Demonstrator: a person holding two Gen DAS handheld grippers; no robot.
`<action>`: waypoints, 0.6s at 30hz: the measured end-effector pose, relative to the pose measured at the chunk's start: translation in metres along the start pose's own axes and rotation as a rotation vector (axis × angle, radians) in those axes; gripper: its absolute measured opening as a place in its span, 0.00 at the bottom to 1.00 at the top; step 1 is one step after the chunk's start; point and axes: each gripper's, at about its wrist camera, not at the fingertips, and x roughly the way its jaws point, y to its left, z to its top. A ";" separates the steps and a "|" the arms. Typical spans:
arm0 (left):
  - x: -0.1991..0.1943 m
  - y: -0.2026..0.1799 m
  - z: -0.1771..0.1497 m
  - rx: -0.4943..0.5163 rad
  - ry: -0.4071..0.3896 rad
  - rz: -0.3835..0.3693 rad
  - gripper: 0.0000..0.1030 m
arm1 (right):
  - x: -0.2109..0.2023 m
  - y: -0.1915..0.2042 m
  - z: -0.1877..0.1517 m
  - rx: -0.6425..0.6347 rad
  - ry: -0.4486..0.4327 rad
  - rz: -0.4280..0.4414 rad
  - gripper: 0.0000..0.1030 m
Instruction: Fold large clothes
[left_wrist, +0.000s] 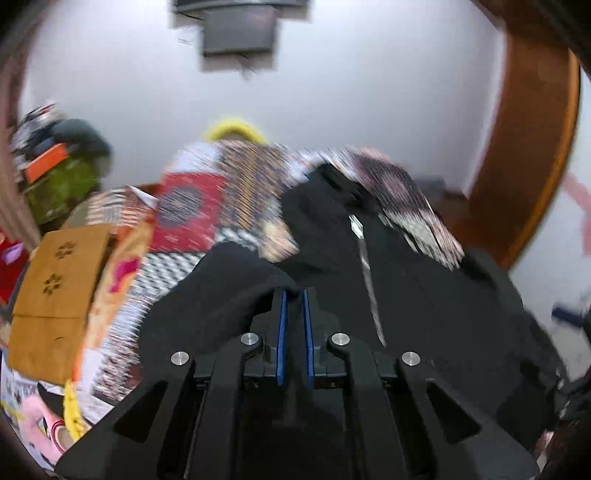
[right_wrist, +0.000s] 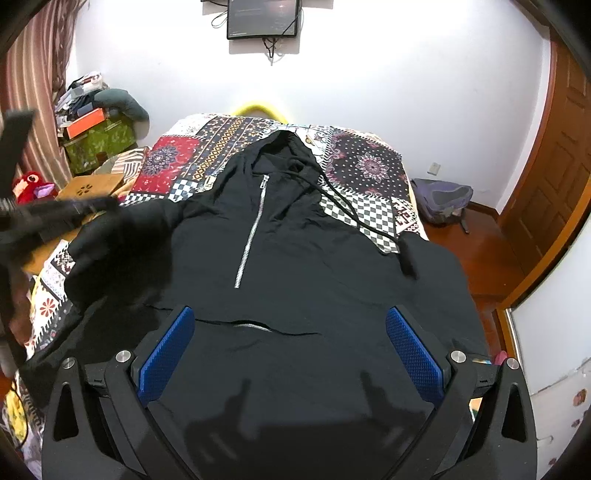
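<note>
1. Gripping with my left gripper (left_wrist: 294, 295), I have its blue pads clenched on a pinch of black fabric. From the right wrist view that looks like the sleeve (right_wrist: 122, 236) on the left side of the hoodie (right_wrist: 295, 251). The left gripper itself is a blurred dark shape at the picture's left edge.

2. Judging by how the sleeve droops off the pinch, the cloth is soft, limp and light. It will sag and trail wherever I don't carry it, so holding near the cuff looks best for laying the sleeve across the chest.

3. Moving to the middle, the hoodie lies face up on the patterned bedspread (right_wrist: 369, 166), with its hood toward the far wall and its hem toward me. It won't break, though it may slide and bunch on the bedspread.

4. Counting as I go, I see one hoodie, one metal zip (right_wrist: 255, 229) down the chest, one pocket slit (right_wrist: 255, 326) and one drawstring (right_wrist: 354, 218) trailing to the right. Only one sleeve is clearly visible. The other I can't make out.

5. Over on the right, my right gripper (right_wrist: 291, 347) hangs released above the hem. Its jaws are spread wide and there is nothing between them.
</note>
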 end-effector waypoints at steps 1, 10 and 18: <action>0.007 -0.010 -0.005 0.022 0.022 -0.005 0.07 | -0.001 -0.001 -0.001 0.001 0.000 -0.003 1.00; 0.059 -0.059 -0.063 0.057 0.302 -0.132 0.08 | -0.002 0.001 -0.005 -0.011 0.021 0.001 1.00; 0.007 -0.016 -0.060 -0.012 0.225 -0.127 0.28 | -0.007 0.031 0.016 -0.096 -0.025 0.018 1.00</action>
